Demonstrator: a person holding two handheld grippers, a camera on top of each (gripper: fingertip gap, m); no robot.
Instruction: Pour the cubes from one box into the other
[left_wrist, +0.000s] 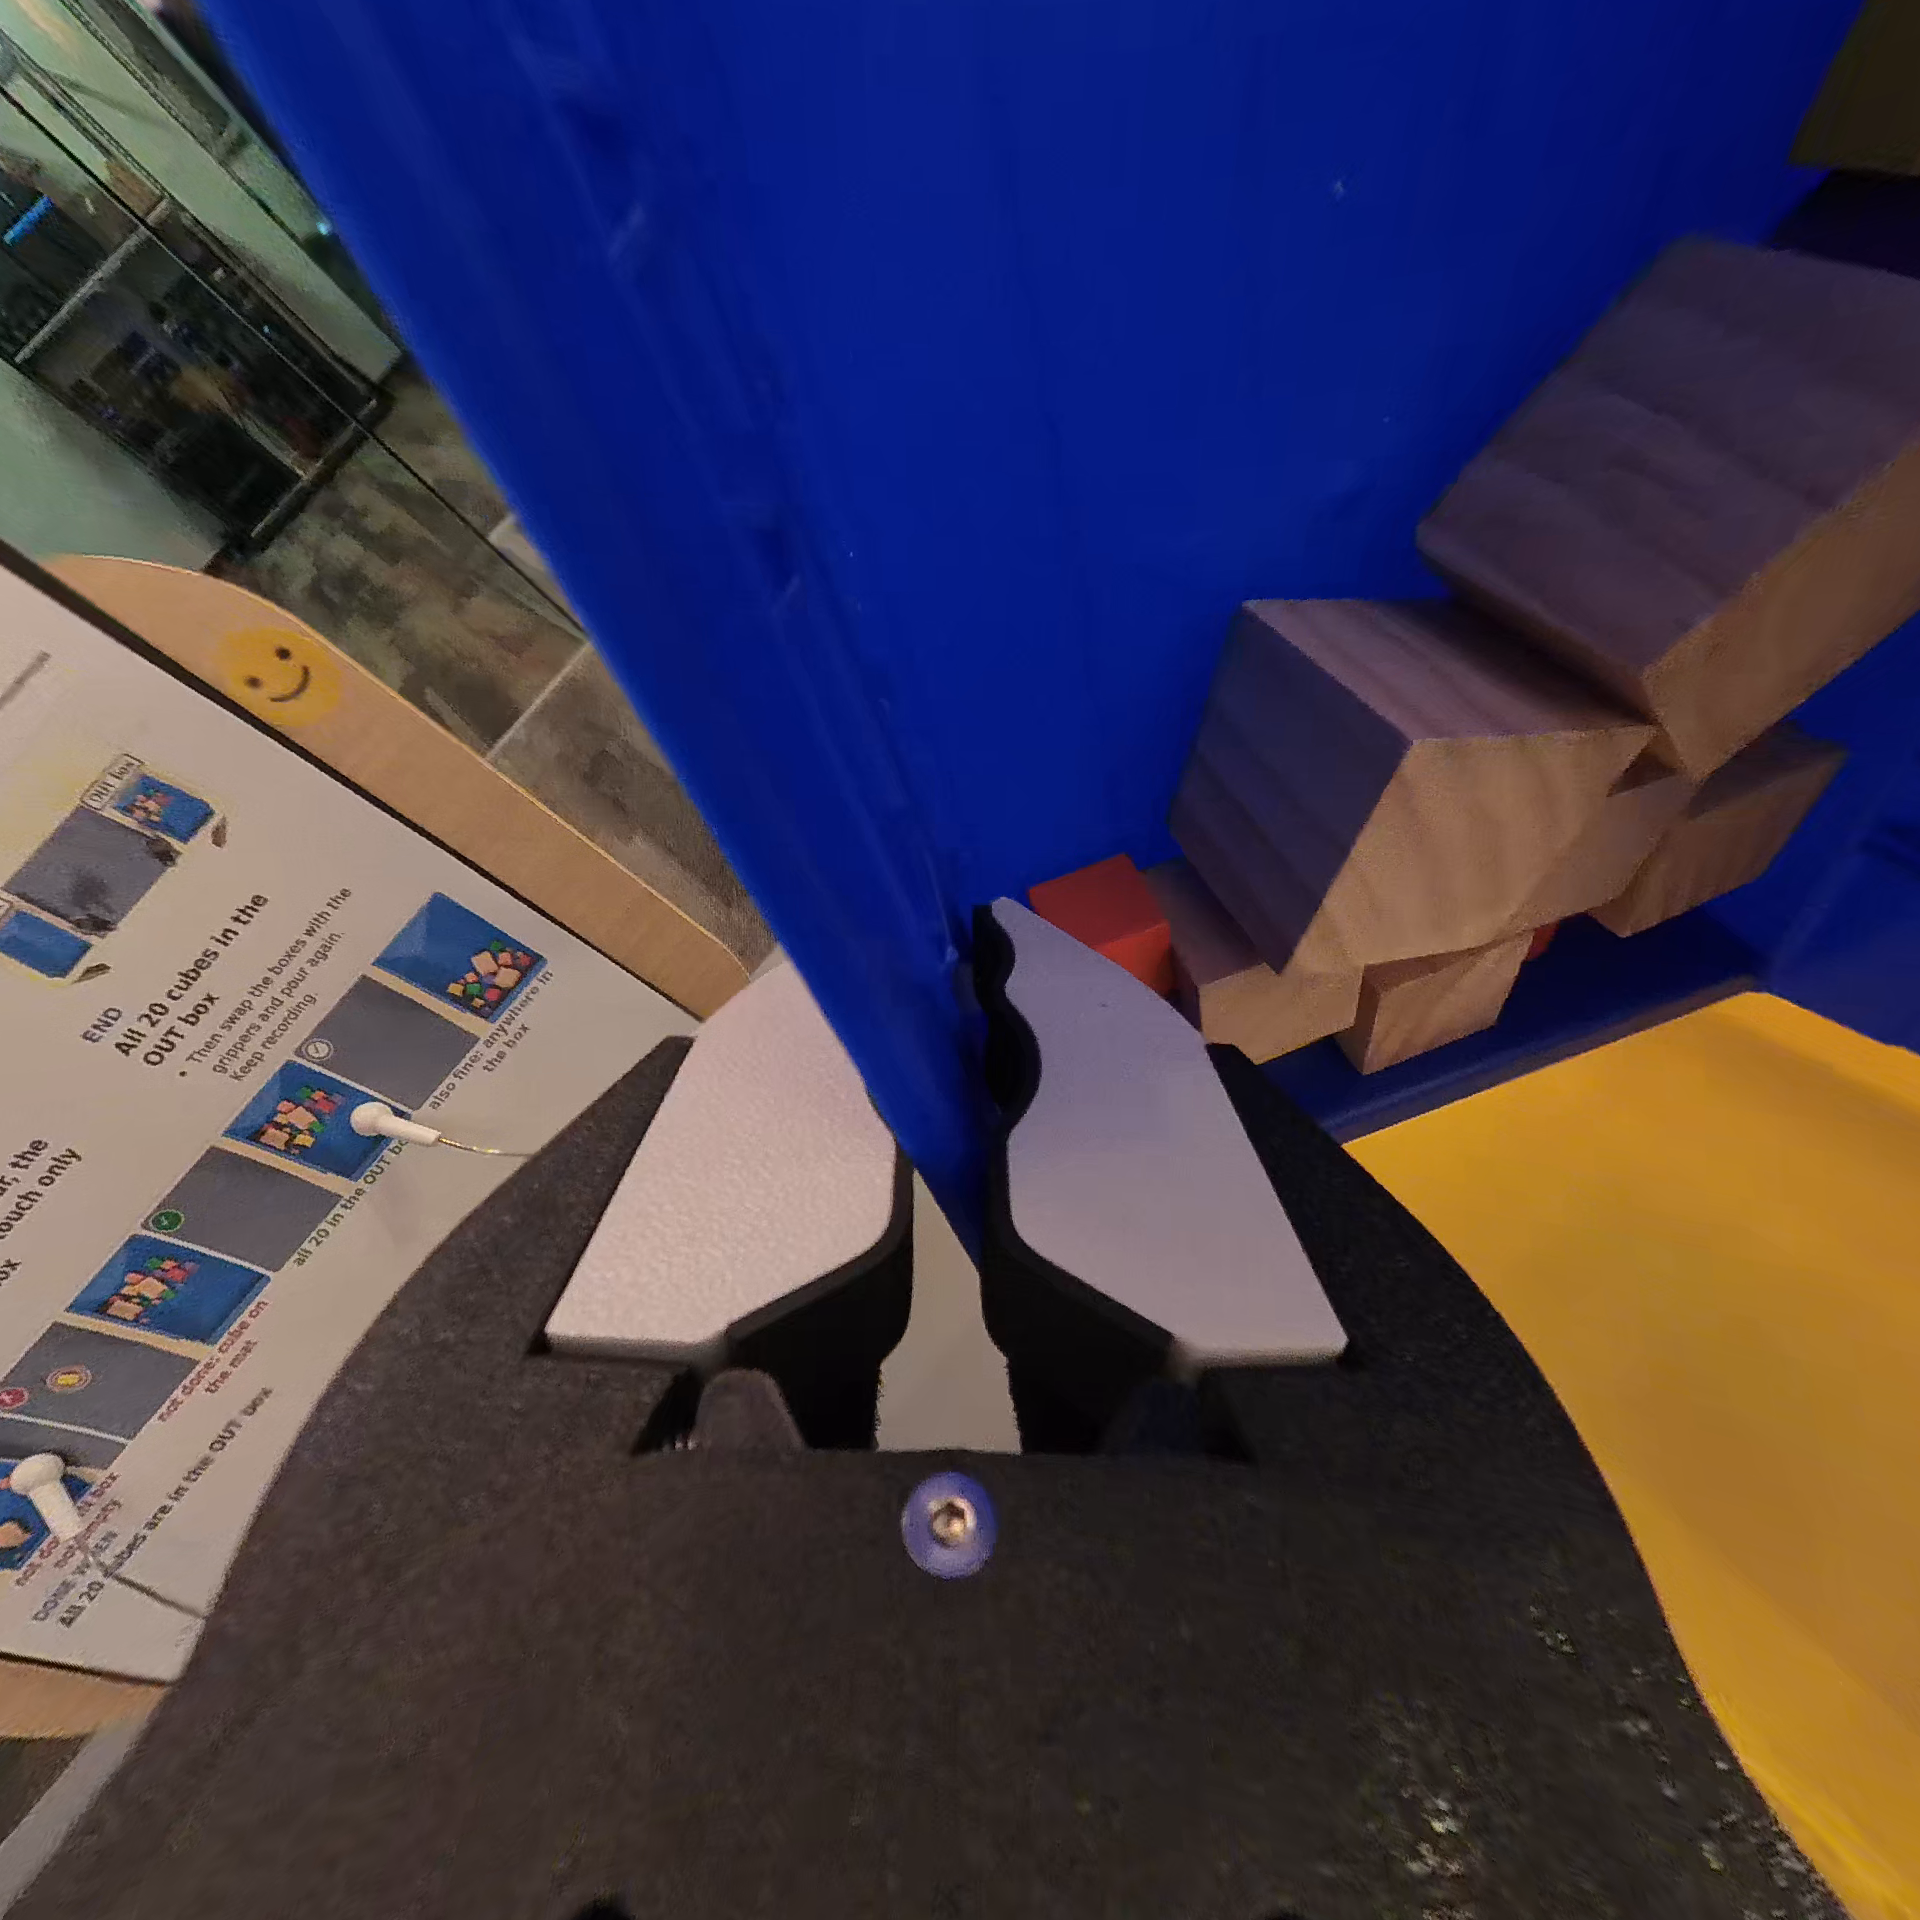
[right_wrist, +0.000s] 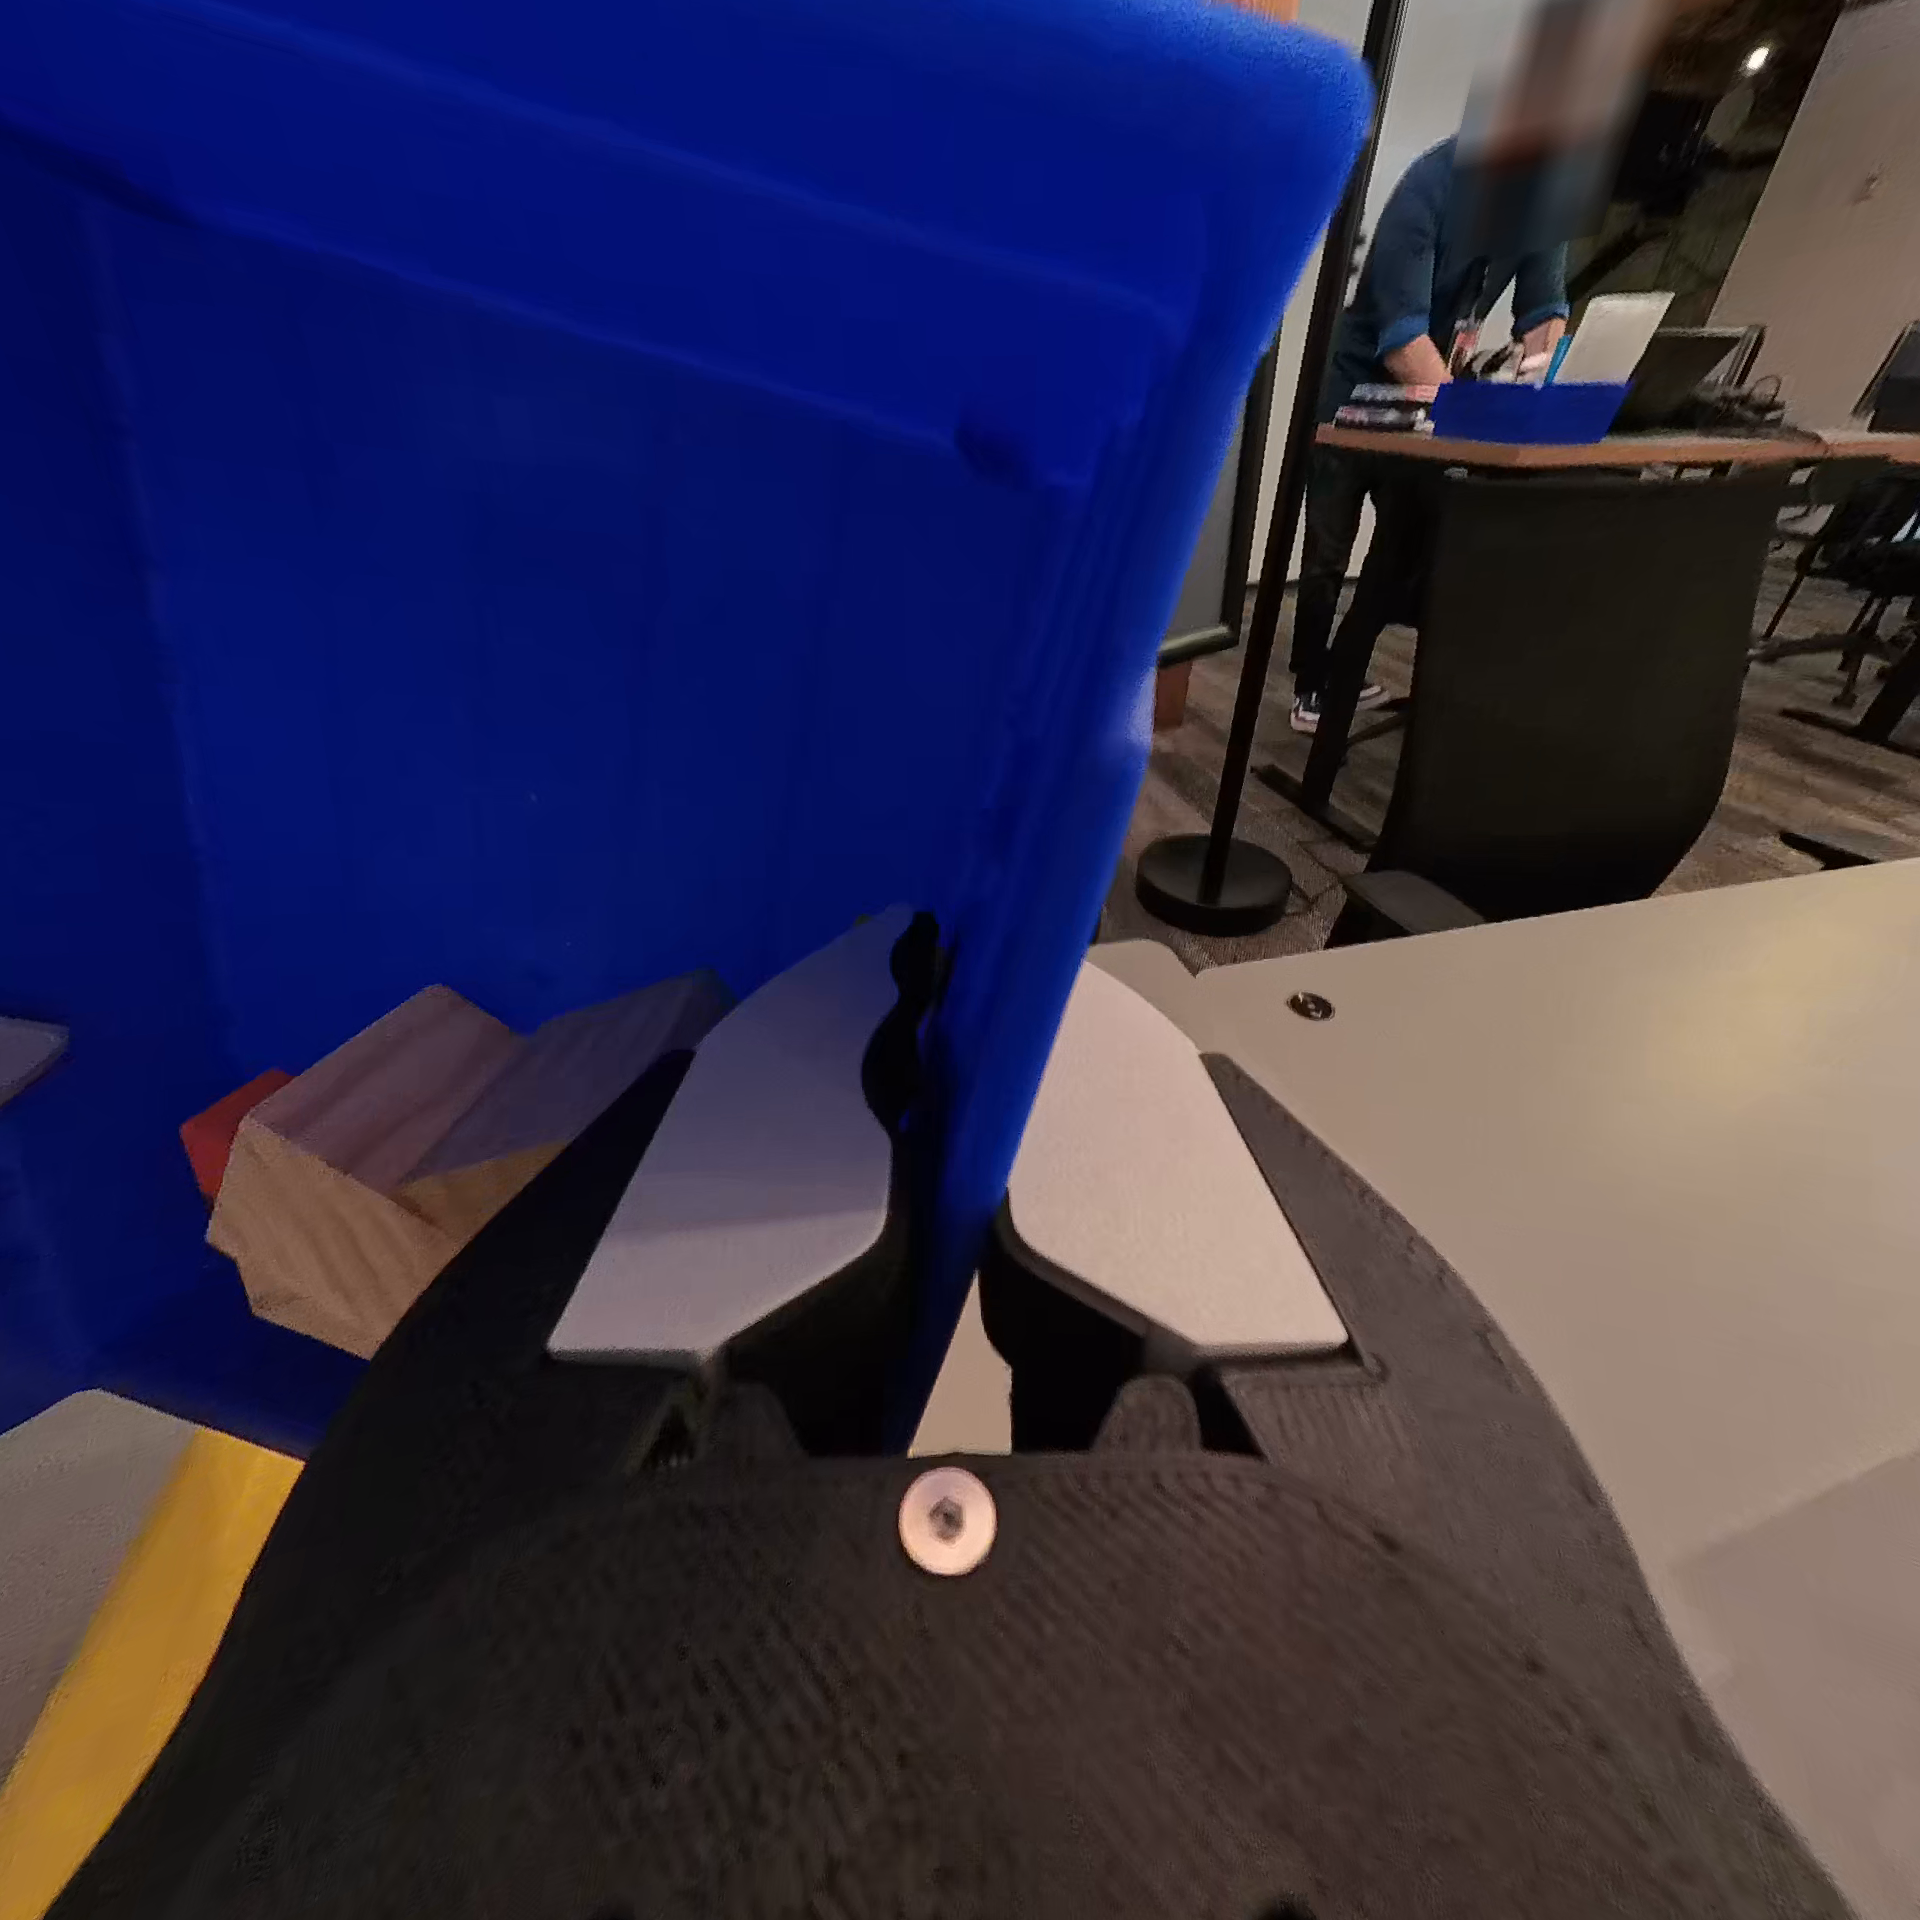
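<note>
The blue box (left_wrist: 935, 468) is lifted and tipped steeply above the desk (right_wrist: 1558, 1195), mid-pour. The left gripper (left_wrist: 961, 1060) and right gripper (right_wrist: 961, 1060) each pinch a side wall between their fingers. Wooden cubes (left_wrist: 1455, 790) and a red cube (left_wrist: 1101, 914) are piled against its low edge. Next, I judge, tip further until they slide out.

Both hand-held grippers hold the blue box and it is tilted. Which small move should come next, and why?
Probably tip the blue box a little further. The left hand-held gripper and right hand-held gripper each clamp a side wall, yet several wooden cubes and a red cube lie piled inside against the lower wall. The receiving box is not in view.
</note>
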